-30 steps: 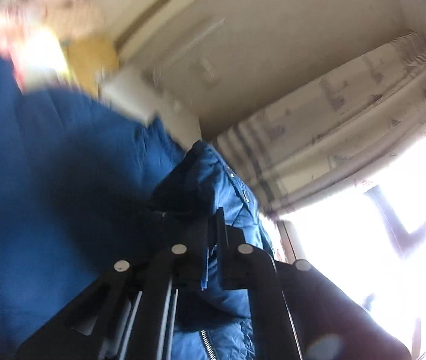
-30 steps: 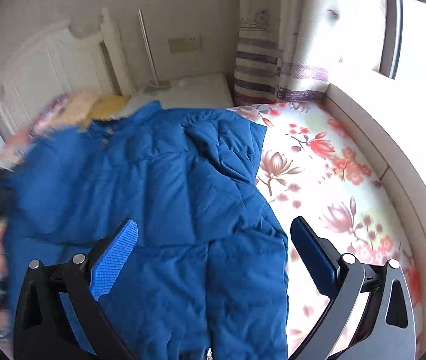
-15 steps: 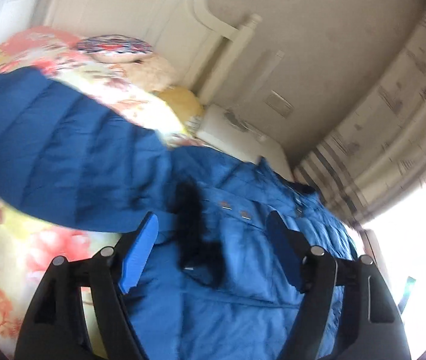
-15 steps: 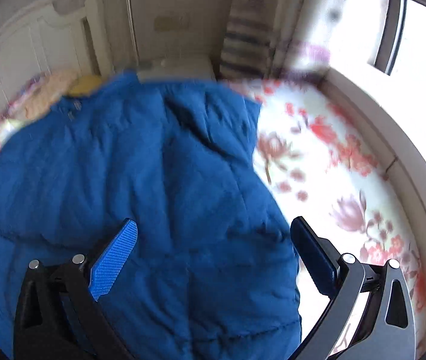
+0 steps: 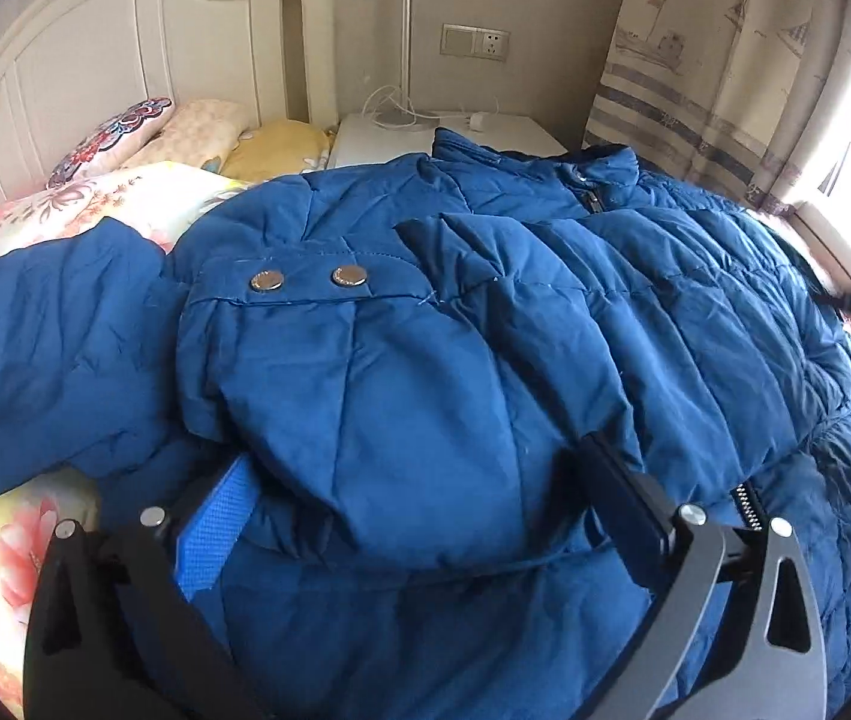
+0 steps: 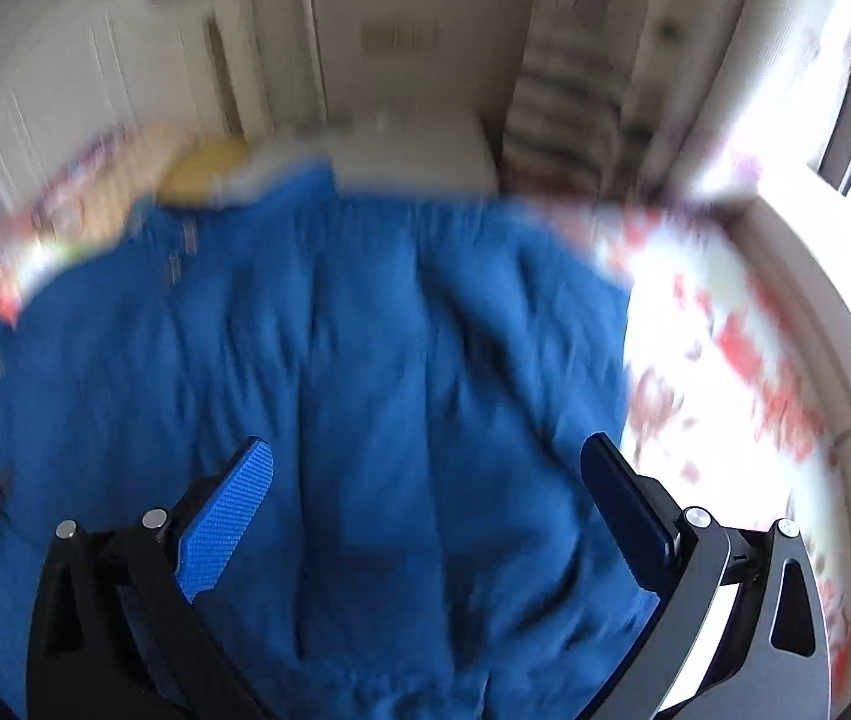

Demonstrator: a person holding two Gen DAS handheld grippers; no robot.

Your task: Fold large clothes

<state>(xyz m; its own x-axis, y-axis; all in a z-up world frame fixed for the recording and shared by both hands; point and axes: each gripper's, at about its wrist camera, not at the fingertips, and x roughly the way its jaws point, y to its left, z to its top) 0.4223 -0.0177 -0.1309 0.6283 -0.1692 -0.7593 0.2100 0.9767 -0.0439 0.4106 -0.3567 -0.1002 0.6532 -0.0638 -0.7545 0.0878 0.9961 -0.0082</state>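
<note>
Risk is judged highest at the folded-over sleeve (image 5: 401, 420) of the blue down jacket (image 5: 635, 324). The padding looks springy, so the fold may puff up or slide back once nothing bears on it. The cuff tab with two metal snaps (image 5: 308, 279) lies on top and could drag the sleeve sideways if a finger catches it. The other sleeve (image 5: 47, 348) is seen spread out on the floral bedspread (image 5: 11, 546), apart from the body, and may be left skewed if the next fold is started too soon.

The jacket is laid across the bed, collar and zip (image 5: 593, 201) toward the white bedside cabinet (image 5: 485, 129) and headboard (image 5: 95, 54).

The left gripper (image 5: 419, 516) is pointed steeply down over the folded sleeve. Its jaws have just been opening and are stood wide apart. Sleeve fabric bulges between them, yet the pads are not seen pressing on it, so nothing is held.

The right gripper (image 6: 425, 516) is likewise tilted down above the jacket body, jaws spread wide and empty. Its view is blurred, so finer detail cannot be told.
</note>
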